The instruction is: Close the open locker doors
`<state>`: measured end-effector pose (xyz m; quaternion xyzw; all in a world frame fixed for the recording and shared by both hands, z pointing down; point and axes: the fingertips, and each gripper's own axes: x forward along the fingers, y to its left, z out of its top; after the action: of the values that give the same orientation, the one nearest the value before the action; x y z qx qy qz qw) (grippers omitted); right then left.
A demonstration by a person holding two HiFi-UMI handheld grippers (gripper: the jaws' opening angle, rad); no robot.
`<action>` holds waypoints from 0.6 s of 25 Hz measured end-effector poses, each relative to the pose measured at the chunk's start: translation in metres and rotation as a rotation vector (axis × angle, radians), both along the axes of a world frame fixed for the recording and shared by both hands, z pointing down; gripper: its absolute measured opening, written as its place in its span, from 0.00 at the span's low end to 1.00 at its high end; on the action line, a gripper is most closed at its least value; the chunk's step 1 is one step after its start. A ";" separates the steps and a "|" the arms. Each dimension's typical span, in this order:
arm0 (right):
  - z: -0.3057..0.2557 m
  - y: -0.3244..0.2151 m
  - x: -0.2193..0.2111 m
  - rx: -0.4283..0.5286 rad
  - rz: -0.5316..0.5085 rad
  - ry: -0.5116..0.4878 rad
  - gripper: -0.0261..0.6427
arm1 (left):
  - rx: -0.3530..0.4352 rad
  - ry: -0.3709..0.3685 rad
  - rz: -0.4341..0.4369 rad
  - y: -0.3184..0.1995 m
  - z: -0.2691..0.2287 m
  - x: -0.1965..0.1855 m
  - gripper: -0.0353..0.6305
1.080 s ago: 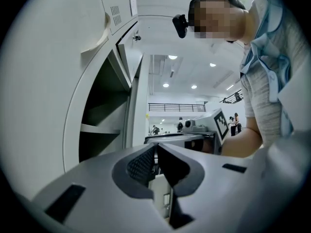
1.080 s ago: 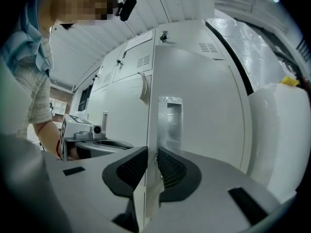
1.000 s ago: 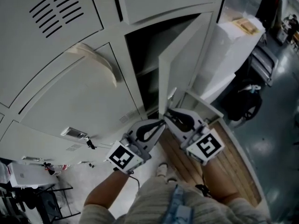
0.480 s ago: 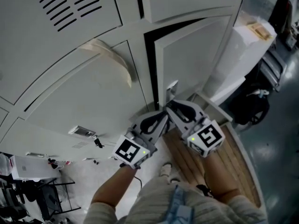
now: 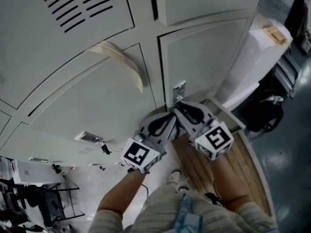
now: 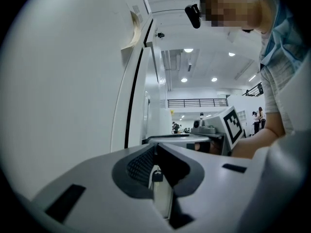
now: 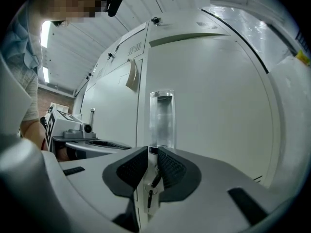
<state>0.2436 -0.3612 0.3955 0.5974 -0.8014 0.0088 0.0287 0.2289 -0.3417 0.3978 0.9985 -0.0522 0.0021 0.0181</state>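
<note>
Locker door [image 5: 209, 57]: the pale grey lower door right of centre in the head view; it sits flush in its frame, shut, with only a thin dark seam around it
Latch plate [image 5: 179, 91]: a small shiny metal plate at the door's lower left edge; in the right gripper view it [image 7: 161, 118] stands upright just above the jaw tips
Right gripper [image 5: 179, 108]: held at the foot of the latch plate; in its own view [image 7: 152, 152] the jaws are pressed together, and I cannot tell whether anything thin is pinched between them
Left gripper [image 5: 167, 120]: just beside the right one, tips nearly touching it, at the seam between the two lower doors; in its own view [image 6: 155, 148] the jaws are closed together, with nothing clearly held
Neighbouring door [image 5: 87, 106]: to the left, also shut, with a curled beige strip [image 5: 124, 64] stuck near its top edge
Vented door [image 5: 73, 8]: upper left, shut
Below: wooden platform [image 5: 243, 169] under the person's forearms
</note>
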 end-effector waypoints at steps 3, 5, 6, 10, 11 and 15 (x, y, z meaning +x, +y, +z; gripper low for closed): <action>0.003 -0.001 0.006 0.026 0.003 0.040 0.13 | -0.007 0.004 -0.002 0.000 0.000 0.001 0.06; 0.002 -0.002 0.006 0.030 0.003 0.033 0.13 | -0.012 0.007 -0.005 -0.001 0.000 0.001 0.06; 0.002 -0.002 0.005 0.029 0.003 0.023 0.13 | -0.012 0.008 -0.005 -0.001 0.000 0.001 0.06; 0.002 -0.002 0.005 0.026 0.004 0.023 0.13 | -0.008 0.005 -0.005 -0.001 0.002 0.001 0.06; 0.002 -0.002 0.005 0.024 0.004 0.020 0.13 | -0.008 0.003 -0.007 -0.001 0.002 0.000 0.06; 0.002 -0.001 0.003 0.015 0.002 0.008 0.13 | 0.018 -0.007 -0.007 -0.001 0.006 0.000 0.06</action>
<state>0.2470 -0.3625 0.3972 0.5983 -0.8008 0.0005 0.0273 0.2289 -0.3425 0.4035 0.9984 -0.0558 0.0049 0.0090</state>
